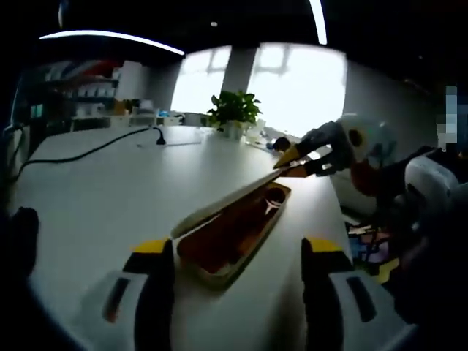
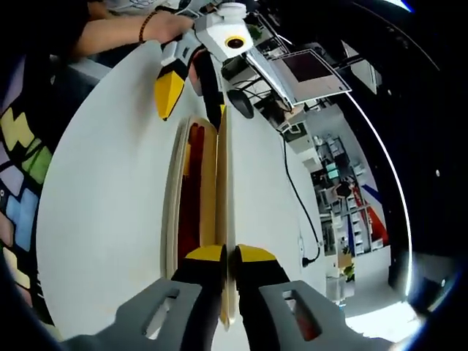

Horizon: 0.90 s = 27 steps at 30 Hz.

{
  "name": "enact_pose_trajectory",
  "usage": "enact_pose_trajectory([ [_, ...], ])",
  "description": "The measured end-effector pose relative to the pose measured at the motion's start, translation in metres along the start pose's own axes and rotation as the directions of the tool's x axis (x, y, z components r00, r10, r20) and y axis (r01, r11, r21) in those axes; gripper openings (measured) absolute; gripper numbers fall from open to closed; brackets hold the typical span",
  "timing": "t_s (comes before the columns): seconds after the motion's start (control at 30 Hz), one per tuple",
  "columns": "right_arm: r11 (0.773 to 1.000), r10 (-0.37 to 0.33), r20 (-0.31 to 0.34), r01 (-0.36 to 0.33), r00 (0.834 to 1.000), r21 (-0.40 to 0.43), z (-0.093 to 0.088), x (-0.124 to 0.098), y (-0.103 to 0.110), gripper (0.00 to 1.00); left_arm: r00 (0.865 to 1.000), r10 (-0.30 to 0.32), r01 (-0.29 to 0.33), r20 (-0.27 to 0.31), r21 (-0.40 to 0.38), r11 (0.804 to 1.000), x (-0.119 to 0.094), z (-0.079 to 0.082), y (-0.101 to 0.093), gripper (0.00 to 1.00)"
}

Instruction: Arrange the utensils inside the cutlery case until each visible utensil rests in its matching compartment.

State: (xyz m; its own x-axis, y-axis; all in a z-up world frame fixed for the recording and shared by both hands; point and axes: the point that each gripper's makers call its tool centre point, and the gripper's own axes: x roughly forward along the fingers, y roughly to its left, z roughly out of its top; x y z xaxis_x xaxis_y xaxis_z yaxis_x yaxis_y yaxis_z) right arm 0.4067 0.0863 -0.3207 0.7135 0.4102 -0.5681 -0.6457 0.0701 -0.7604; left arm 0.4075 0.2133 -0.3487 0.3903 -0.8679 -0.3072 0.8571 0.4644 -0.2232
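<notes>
A long cream cutlery case [image 1: 219,272] lies on the white table [image 1: 110,205], its thin lid [image 1: 219,205] lifted along one side. The inside [image 1: 234,234] is dark reddish-brown, and I cannot make out single utensils. My left gripper [image 1: 238,270] stands open just short of the case's near end, with nothing between its jaws. My right gripper [image 1: 287,161] reaches in from the right onto the lid's far end. In the right gripper view that gripper [image 2: 229,256] is shut on the lid's edge [image 2: 224,190], the tray [image 2: 191,197] lies to its left, and the left gripper [image 2: 194,110] waits open beyond it.
A black cable [image 1: 95,150] runs across the table's far left. A potted plant [image 1: 234,110] stands at the back by bright windows. A person's arm with a bracelet [image 2: 124,33] holds the left gripper. A screen on a stand [image 2: 307,73] sits beyond the table edge.
</notes>
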Motion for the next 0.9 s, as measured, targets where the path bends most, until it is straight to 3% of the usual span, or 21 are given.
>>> enact_pose_trajectory([
  [0.13,1.000,-0.022,0.012,0.022,1.000,-0.017,0.000,-0.002,0.000,0.03,1.000,-0.005,0.005,0.000,-0.008,1.000,0.003,-0.001,-0.002,0.75],
  [0.4,0.996,-0.070,0.098,0.076,0.993,-0.054,0.007,-0.009,0.003,0.03,1.000,0.006,-0.006,-0.014,-0.015,1.000,0.004,-0.004,0.001,0.73],
  [0.53,0.987,-0.103,0.156,0.120,0.982,-0.102,0.010,-0.013,0.002,0.03,1.000,0.005,-0.005,-0.016,-0.018,1.000,0.004,-0.004,0.002,0.72],
  [0.83,0.980,-0.127,0.208,0.155,0.970,-0.124,0.013,-0.017,0.006,0.03,1.000,0.006,-0.007,-0.026,-0.021,1.000,0.002,-0.007,0.003,0.72],
  [0.9,0.973,-0.147,0.235,0.183,0.961,-0.139,0.015,-0.019,0.005,0.03,1.000,0.005,-0.005,-0.025,-0.022,1.000,0.002,-0.007,0.003,0.72],
])
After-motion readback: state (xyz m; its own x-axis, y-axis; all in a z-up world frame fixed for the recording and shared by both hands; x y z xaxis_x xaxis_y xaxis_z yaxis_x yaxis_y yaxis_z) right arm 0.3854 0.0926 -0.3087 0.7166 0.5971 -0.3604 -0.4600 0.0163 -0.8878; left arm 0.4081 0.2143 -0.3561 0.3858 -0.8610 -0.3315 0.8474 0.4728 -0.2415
